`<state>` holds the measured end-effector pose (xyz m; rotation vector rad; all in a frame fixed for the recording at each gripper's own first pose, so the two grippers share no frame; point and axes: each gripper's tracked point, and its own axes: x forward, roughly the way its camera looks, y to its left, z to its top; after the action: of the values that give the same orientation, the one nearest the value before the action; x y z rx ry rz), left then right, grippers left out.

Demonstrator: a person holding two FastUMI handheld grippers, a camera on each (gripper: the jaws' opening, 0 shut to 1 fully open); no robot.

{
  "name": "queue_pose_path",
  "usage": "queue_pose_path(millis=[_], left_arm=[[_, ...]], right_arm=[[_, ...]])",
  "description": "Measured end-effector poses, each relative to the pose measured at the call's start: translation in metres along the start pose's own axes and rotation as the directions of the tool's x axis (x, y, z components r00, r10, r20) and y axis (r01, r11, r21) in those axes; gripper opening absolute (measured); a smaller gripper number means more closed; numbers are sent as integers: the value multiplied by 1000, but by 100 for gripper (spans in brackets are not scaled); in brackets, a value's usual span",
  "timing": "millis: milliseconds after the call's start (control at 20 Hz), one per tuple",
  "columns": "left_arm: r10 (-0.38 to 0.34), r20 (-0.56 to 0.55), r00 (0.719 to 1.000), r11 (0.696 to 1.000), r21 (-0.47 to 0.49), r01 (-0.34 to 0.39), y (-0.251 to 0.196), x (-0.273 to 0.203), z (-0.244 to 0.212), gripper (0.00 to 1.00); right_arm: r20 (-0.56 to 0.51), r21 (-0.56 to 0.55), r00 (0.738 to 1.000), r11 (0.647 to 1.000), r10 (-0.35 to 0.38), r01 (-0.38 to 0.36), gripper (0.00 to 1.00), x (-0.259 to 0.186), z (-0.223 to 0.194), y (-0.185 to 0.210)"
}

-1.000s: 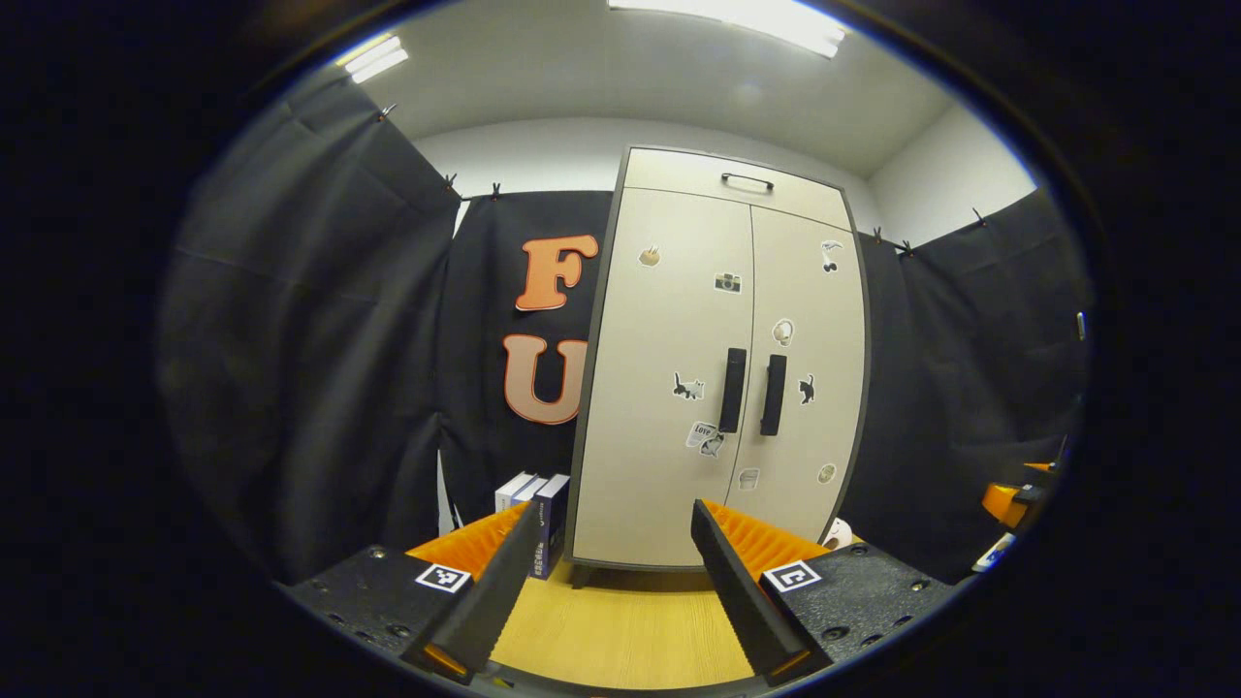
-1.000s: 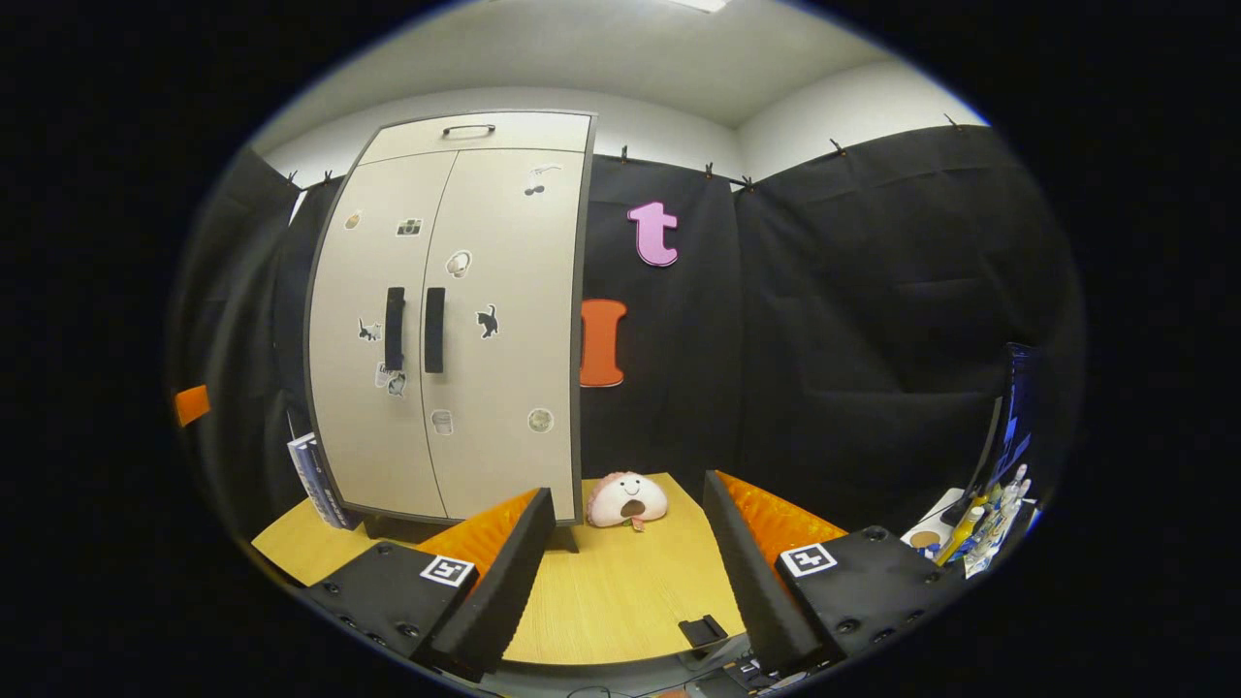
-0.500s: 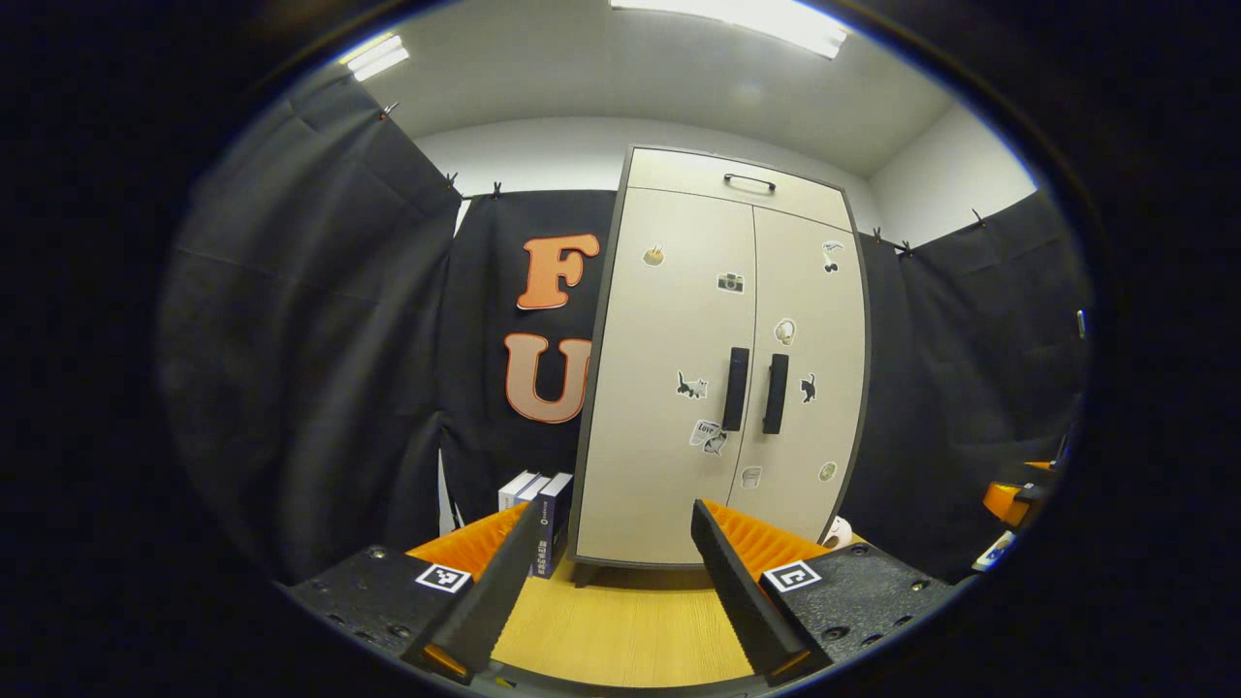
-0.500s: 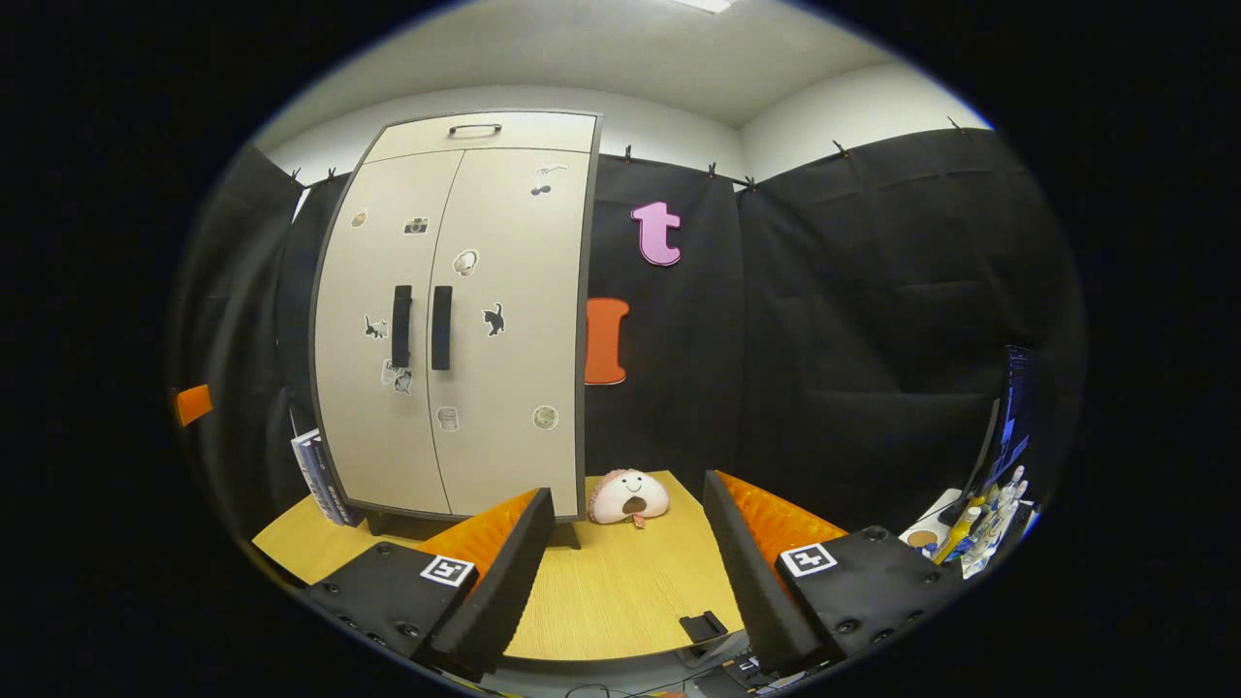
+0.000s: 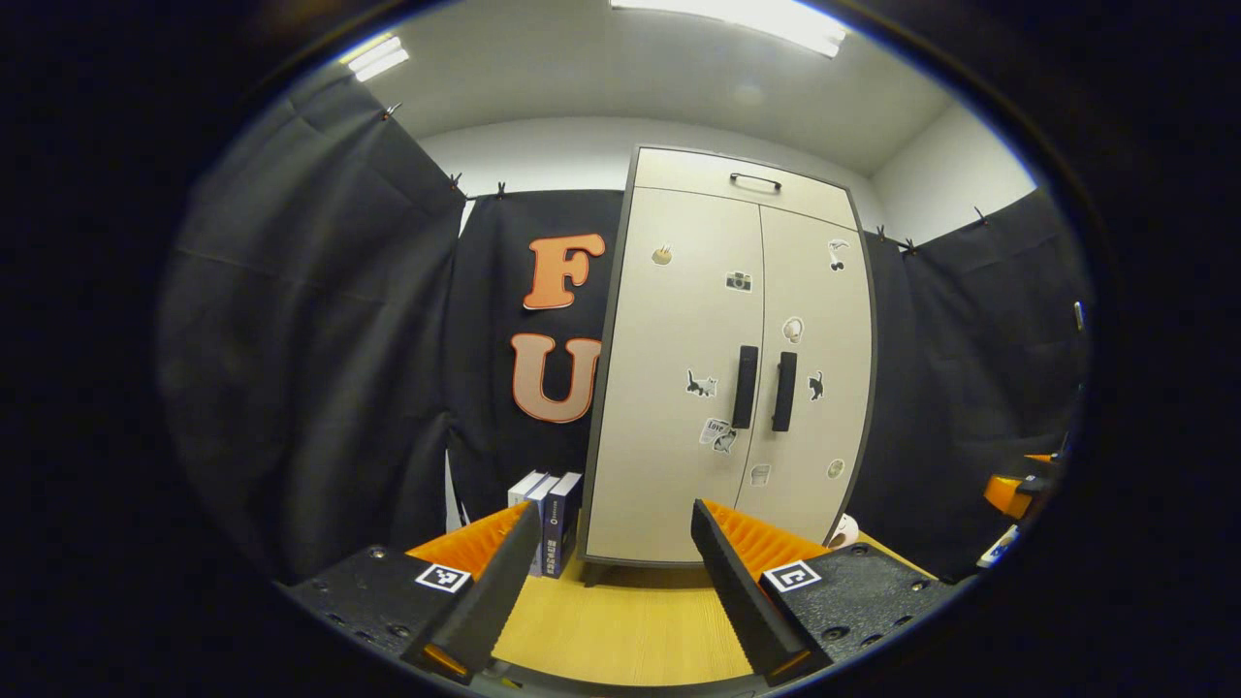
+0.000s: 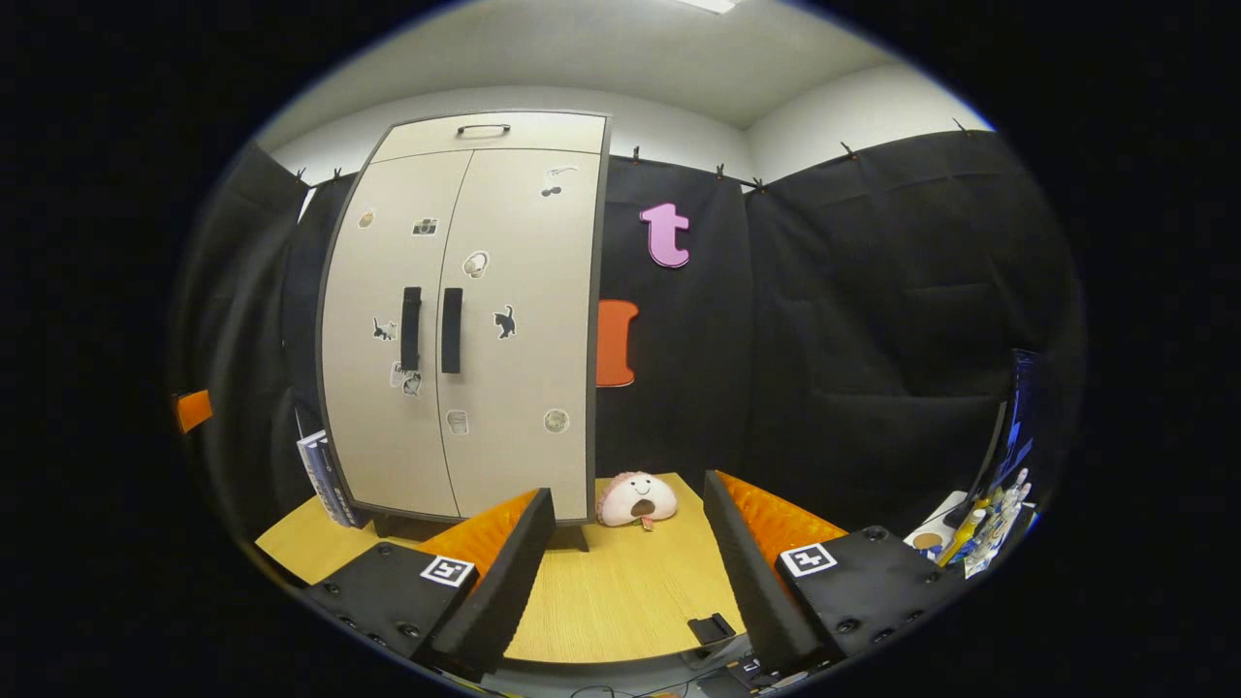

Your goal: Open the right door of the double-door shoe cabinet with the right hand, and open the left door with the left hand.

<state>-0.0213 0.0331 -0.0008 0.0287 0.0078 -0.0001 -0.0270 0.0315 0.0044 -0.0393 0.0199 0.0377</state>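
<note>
A tall beige double-door shoe cabinet [image 5: 679, 388] [image 6: 504, 368] stands on the wooden table, both doors closed. Two black vertical handles sit side by side at mid height: the left door's handle [image 5: 745, 387] [image 6: 411, 328] and the right door's handle [image 5: 783, 391] [image 6: 452, 330]. Small stickers dot both doors. My left gripper [image 5: 611, 591] is open, well short of the cabinet and low in front of it. My right gripper [image 6: 630, 582] is open too, off to the cabinet's right, with nothing between its fingers.
Several books [image 5: 548, 519] [image 6: 325, 480] lean beside the cabinet's left side. A pink plush toy [image 6: 636, 498] lies on the table [image 6: 620, 601] at the cabinet's right foot. A small black clip [image 6: 715, 628] sits near the table's front edge. Bottles [image 6: 979, 528] stand at the far right.
Both views have shifted slightly, so the cabinet sits a little further right in each. Both grippers stay open and the doors stay closed.
</note>
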Motion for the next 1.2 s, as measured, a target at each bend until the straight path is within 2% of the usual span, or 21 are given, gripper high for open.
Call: queue_pose_path(millis=[250,300,350,400,600,750,1200], left_arm=[[-13,-6,1000,1000,6,13,1,-3,0,95],[-12,-7,1000,1000,9,12,2,-4,-1,95],[-9,-8,1000,1000,13,9,3,-4,0,95],[-6,-9,1000,1000,16,6,6,-4,-1,95],[10,-15,1000,1000,9,-10,13,-5,-4,95],[28,-16,999,1000,1,-28,22,-6,-2,95],[107,-36,994,994,-15,-108,52,4,-11,95]], right_arm=[[-15,-28,998,998,64,-64,99,19,9,34],[-15,-27,996,996,84,-85,94,22,12,44],[-14,-27,994,994,104,-105,94,27,17,54],[-15,-30,992,992,122,-122,99,32,21,63],[-31,-31,984,984,175,-176,99,55,32,100],[-74,9,973,975,220,-220,99,77,35,129],[-48,22,962,964,267,-267,99,149,78,189]])
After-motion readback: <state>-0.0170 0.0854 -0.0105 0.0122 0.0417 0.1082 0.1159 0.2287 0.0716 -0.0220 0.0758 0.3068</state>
